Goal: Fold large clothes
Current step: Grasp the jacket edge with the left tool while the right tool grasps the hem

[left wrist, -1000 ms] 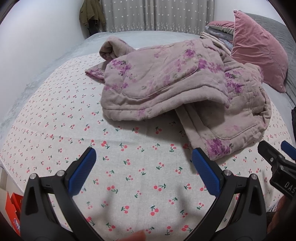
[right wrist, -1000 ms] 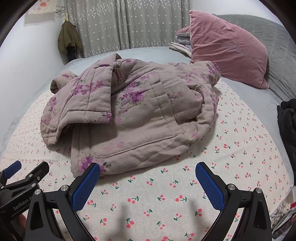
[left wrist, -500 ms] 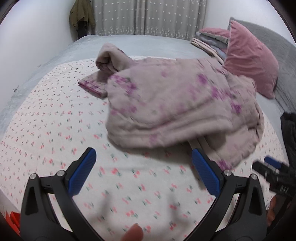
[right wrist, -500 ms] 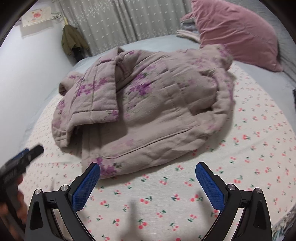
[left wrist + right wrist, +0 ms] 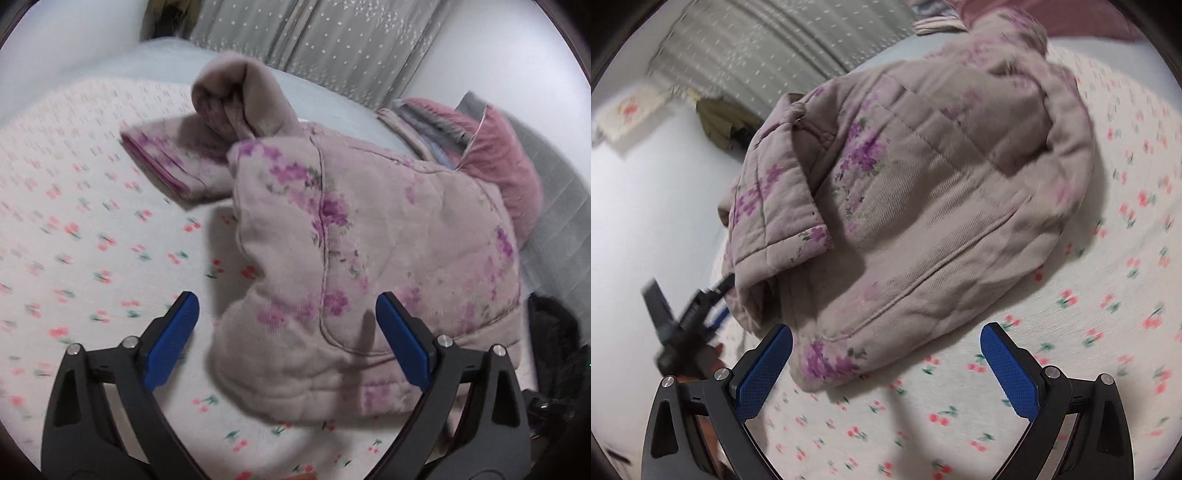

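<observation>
A padded mauve jacket with purple flowers (image 5: 362,258) lies crumpled on the cherry-print bed sheet (image 5: 74,236); it also shows in the right wrist view (image 5: 923,192). My left gripper (image 5: 288,332) is open, its blue pads on either side of the jacket's near folded edge, just above it. My right gripper (image 5: 886,365) is open at the jacket's near hem corner, which lies between the pads. The left gripper also shows at the left of the right wrist view (image 5: 687,317), beside the jacket's side.
A pink velvet pillow (image 5: 506,162) and folded bedding lie at the head of the bed. A dark garment (image 5: 554,350) lies at the bed's right edge. A grey curtain (image 5: 768,48) and an olive coat (image 5: 720,118) hang behind.
Both grippers have moved forward and down to the jacket, which now fills both views. Both stay open. The views are blurred by motion.
</observation>
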`<state>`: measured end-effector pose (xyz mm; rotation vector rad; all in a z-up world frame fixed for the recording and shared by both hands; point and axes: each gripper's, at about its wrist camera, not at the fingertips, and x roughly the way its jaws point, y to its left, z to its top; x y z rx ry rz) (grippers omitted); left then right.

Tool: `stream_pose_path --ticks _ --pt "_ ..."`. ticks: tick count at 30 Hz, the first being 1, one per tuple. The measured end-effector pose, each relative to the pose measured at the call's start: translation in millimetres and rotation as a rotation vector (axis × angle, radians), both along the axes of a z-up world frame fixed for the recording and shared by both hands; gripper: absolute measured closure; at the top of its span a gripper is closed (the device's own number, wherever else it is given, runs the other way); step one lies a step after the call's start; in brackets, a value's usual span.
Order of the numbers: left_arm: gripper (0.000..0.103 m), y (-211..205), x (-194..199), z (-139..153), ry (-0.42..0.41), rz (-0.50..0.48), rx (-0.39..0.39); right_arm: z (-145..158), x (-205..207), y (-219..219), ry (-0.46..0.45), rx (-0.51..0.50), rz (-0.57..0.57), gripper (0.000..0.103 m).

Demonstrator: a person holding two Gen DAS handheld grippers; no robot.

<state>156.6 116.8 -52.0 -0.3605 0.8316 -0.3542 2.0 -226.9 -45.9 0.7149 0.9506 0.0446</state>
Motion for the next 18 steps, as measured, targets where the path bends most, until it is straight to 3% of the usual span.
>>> stream_pose_path --ticks 4,7,9,10,12,15,18 --pt "0.011 -1 3 -9 0.017 -0.023 -0.113 -27 7 14 -0.013 0.132 -0.014 0.007" --pt "0.024 -5 3 -12 0.039 -0.016 -0.099 -34 9 34 -0.051 0.03 -0.014 0.008" --pt "0.043 -3 1 -11 0.056 -0.016 -0.124 -34 11 45 -0.082 -0.038 0.003 0.013" --pt "0.048 -4 -1 -11 0.066 -0.02 -0.134 -35 11 48 -0.091 -0.057 0.003 0.016" --pt "0.062 -3 -6 -7 0.08 -0.038 -0.156 -35 9 50 -0.111 -0.08 0.006 0.034" --pt "0.072 -4 -22 11 0.048 -0.079 -0.148 -37 9 50 -0.096 -0.059 0.038 0.073" --pt "0.076 -2 -46 32 0.034 -0.117 -0.171 -23 -2 48 -0.124 -0.076 0.064 0.082"
